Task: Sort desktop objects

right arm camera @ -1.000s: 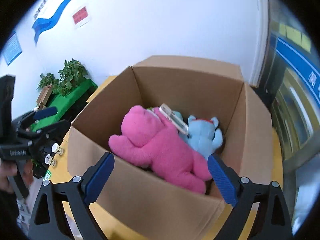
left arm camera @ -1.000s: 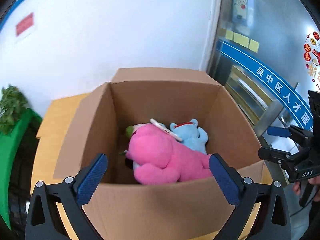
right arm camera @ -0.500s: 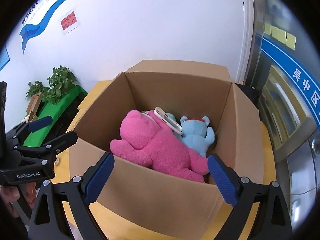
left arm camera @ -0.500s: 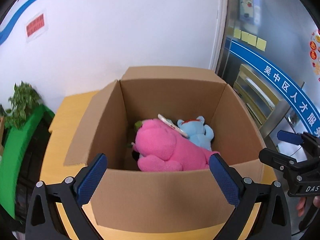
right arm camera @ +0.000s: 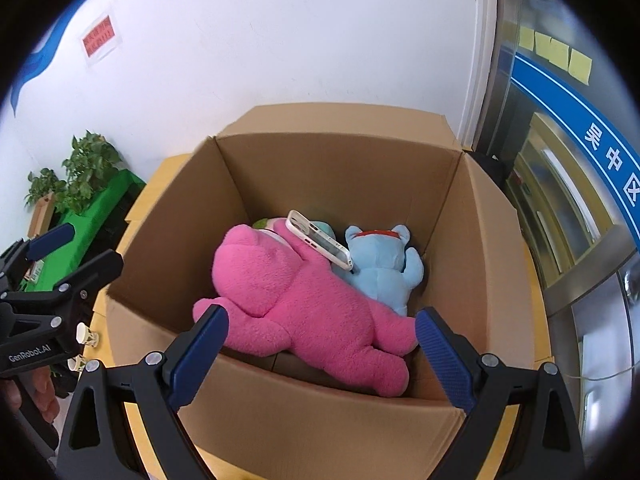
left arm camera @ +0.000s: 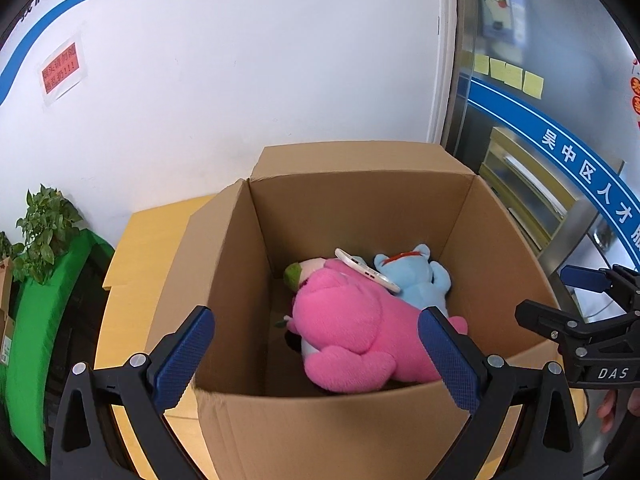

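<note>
An open cardboard box [left arm camera: 360,208] [right arm camera: 340,176] stands on a wooden table. In it lies a big pink plush [left arm camera: 348,332] [right arm camera: 288,280] beside a light blue plush [left arm camera: 416,280] [right arm camera: 380,268]. A white phone [left arm camera: 366,270] [right arm camera: 318,238] rests tilted across both. A green-topped toy [left arm camera: 294,274] peeks out behind the pink one, mostly hidden. My left gripper [left arm camera: 314,314] [right arm camera: 92,246] hovers open at the box's near left. My right gripper [right arm camera: 322,314] [left arm camera: 544,294] hovers open at the near right. Neither holds anything.
The wooden table [left arm camera: 148,248] shows left of the box. Potted plants on a green stand [left arm camera: 44,224] [right arm camera: 84,172] sit at far left. A white wall is behind and a glass door [left arm camera: 540,160] stands at right. A hand [left arm camera: 608,412] holds the right gripper's handle.
Both cameras have shifted a little above the box; the right one now looks more squarely down into it. Both grippers have stayed open, and the plush toys and phone have not moved.
</note>
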A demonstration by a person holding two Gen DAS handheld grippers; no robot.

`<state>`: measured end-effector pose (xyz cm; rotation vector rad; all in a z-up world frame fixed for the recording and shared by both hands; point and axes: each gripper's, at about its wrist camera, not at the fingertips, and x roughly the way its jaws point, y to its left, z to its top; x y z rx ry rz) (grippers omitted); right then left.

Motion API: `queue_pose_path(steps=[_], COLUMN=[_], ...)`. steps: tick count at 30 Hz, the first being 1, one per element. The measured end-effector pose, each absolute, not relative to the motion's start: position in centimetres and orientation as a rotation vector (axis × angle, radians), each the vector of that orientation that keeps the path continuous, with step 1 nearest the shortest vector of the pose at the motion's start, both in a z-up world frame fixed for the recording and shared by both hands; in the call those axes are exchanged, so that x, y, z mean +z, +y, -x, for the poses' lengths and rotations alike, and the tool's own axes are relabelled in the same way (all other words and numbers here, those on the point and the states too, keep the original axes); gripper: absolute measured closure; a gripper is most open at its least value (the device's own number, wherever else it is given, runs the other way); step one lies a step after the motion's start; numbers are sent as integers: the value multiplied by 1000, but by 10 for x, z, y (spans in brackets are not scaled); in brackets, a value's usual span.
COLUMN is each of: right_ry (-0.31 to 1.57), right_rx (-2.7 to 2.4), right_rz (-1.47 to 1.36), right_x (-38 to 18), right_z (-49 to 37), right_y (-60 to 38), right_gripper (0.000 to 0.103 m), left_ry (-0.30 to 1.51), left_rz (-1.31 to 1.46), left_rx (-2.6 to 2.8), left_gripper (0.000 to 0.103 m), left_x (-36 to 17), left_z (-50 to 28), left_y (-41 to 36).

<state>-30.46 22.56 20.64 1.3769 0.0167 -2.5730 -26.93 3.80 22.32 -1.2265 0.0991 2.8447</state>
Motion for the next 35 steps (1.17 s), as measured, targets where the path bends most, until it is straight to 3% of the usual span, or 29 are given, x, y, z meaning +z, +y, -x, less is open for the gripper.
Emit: queue_pose_path(steps=[16,35], right_ry=[31,26], right_rx=[-2551,-2523], right_rz=[-1522,-1585], right_x=[171,157], right_z=[344,356], right_y=[222,223], right_gripper=[9,9], left_ry=[26,20], left_rz=[1346,1430], left_rx=[2779,2688], left_gripper=[0,0], left_x=[184,158], left_z=[326,341], left_y=[33,45])
